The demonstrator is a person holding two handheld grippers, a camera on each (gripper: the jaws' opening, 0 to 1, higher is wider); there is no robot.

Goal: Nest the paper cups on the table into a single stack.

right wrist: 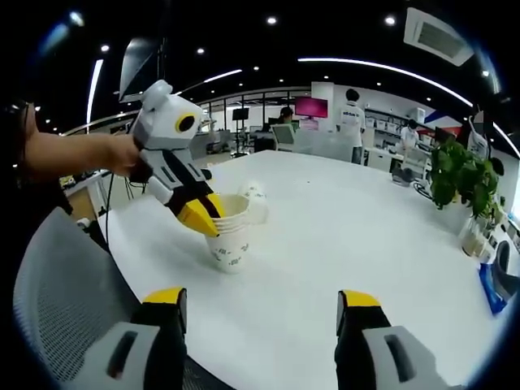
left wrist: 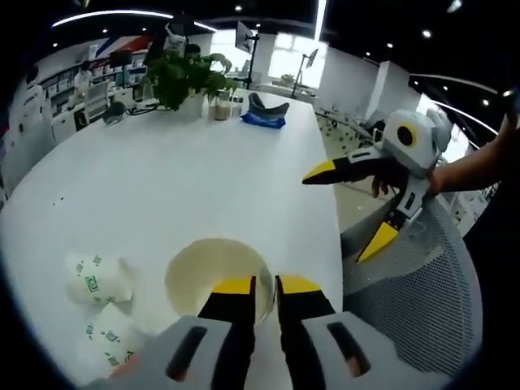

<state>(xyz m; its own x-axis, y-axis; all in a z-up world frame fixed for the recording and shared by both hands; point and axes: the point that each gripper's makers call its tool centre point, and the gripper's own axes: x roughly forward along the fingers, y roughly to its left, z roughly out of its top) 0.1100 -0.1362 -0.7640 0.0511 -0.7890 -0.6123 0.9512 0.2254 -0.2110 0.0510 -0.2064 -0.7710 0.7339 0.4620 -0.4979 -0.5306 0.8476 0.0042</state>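
A white paper cup (left wrist: pixel 213 275) with green print stands upright on the white table (left wrist: pixel 187 179) near its front edge. My left gripper (left wrist: pixel 266 286) is shut on the cup's rim, one jaw inside and one outside. In the right gripper view the same cup (right wrist: pixel 230 240) shows layered rims, as of nested cups, with the left gripper (right wrist: pixel 203 218) pinching it. Two more cups (left wrist: pixel 99 280) (left wrist: pixel 114 335) lie on their sides to the left; one lying cup (right wrist: pixel 254 193) shows behind the stack. My right gripper (right wrist: pixel 262 298) is open and holds nothing; it hovers off the table's edge (left wrist: pixel 351 205).
A grey mesh chair (left wrist: pixel 410 284) stands at the table's near edge (right wrist: pixel 57 284). A potted plant (left wrist: pixel 187 77), small jars and a blue item (left wrist: pixel 264 119) sit at the far end. People stand at desks (right wrist: pixel 352 110) in the background.
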